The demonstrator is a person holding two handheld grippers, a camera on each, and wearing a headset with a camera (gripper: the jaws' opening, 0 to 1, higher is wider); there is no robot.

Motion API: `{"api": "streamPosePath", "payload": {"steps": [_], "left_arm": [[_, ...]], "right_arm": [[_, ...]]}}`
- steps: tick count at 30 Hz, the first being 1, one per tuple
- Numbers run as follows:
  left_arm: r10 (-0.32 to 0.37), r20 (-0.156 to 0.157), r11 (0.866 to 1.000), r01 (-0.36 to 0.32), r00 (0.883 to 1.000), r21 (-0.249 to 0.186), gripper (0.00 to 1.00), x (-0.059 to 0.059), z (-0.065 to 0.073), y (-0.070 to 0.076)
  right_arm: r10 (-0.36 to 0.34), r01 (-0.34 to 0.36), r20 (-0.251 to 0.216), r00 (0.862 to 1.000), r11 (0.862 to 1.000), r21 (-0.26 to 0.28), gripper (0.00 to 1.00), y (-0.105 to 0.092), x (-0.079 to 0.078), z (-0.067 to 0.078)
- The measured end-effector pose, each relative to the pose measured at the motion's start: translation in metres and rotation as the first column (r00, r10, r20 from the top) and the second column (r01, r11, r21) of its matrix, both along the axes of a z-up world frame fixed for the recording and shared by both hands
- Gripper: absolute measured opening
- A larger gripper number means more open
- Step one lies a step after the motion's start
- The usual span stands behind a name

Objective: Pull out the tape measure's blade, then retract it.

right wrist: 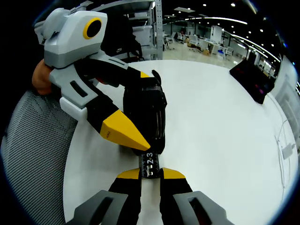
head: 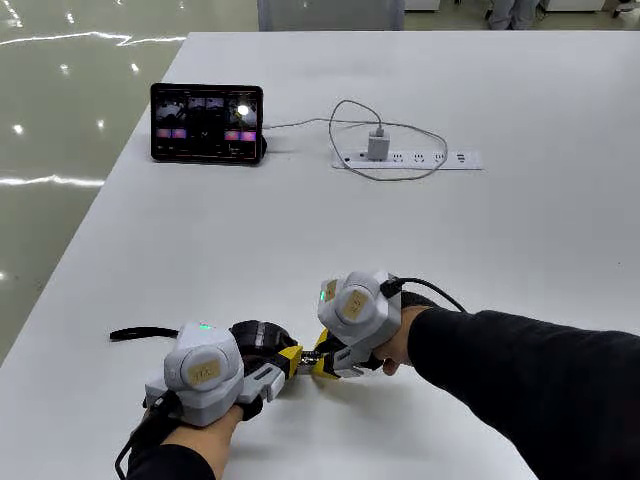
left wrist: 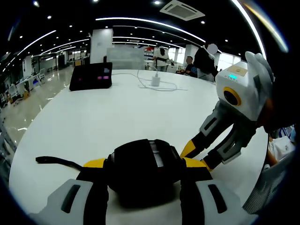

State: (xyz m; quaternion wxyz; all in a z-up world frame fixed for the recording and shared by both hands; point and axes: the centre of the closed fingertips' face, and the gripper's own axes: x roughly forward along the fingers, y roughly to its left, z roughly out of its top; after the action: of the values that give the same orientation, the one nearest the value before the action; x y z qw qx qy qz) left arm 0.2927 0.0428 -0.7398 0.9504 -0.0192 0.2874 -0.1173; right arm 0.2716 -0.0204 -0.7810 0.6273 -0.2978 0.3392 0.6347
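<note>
Nearest the person, the left tongs (left wrist: 145, 164) were clenched on the black tape measure case (right wrist: 146, 110), which rested on the white table (head: 420, 240) near six o'clock in the head view. The right tongs (right wrist: 150, 174) were pinched on the tip of the blade (right wrist: 150, 161), with only a short numbered stretch drawn out. The case lay dead ahead of them at twelve o'clock. In the head view the blade's long axis ran nine to three, so the pull would probably go toward three o'clock, led by the right hand. The case's strap (head: 140, 333) lay out toward nine. Farther off, a tablet (head: 207, 122) stood at eleven and a power strip (head: 410, 159) lay at twelve.
</note>
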Motion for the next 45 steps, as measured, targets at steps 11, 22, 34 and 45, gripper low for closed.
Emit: {"api": "streamPosePath", "payload": {"steps": [11,22,34,45], "left_arm": [[-0.01,0.001,1.0,0.01,1.0,0.027,0.55,0.0,0.0,0.0],[-0.007,-0.003,1.0,0.007,1.0,0.012,0.55,0.0,0.0,0.0],[-0.005,-0.006,1.0,0.005,1.0,0.006,0.55,-0.001,0.0,0.0],[-0.007,-0.004,1.0,0.007,1.0,0.002,0.56,0.0,0.0,-0.001]], "right_arm": [[-0.007,0.007,-0.009,1.0,1.0,-0.005,0.11,0.001,0.0,0.0],[-0.001,0.001,-0.019,1.0,1.0,0.016,0.11,0.006,0.0,0.001],[-0.007,0.007,-0.004,1.0,0.999,0.031,0.11,0.016,0.0,0.0],[-0.01,0.01,-0.001,1.0,0.999,0.032,0.11,0.017,-0.001,0.001]]}}
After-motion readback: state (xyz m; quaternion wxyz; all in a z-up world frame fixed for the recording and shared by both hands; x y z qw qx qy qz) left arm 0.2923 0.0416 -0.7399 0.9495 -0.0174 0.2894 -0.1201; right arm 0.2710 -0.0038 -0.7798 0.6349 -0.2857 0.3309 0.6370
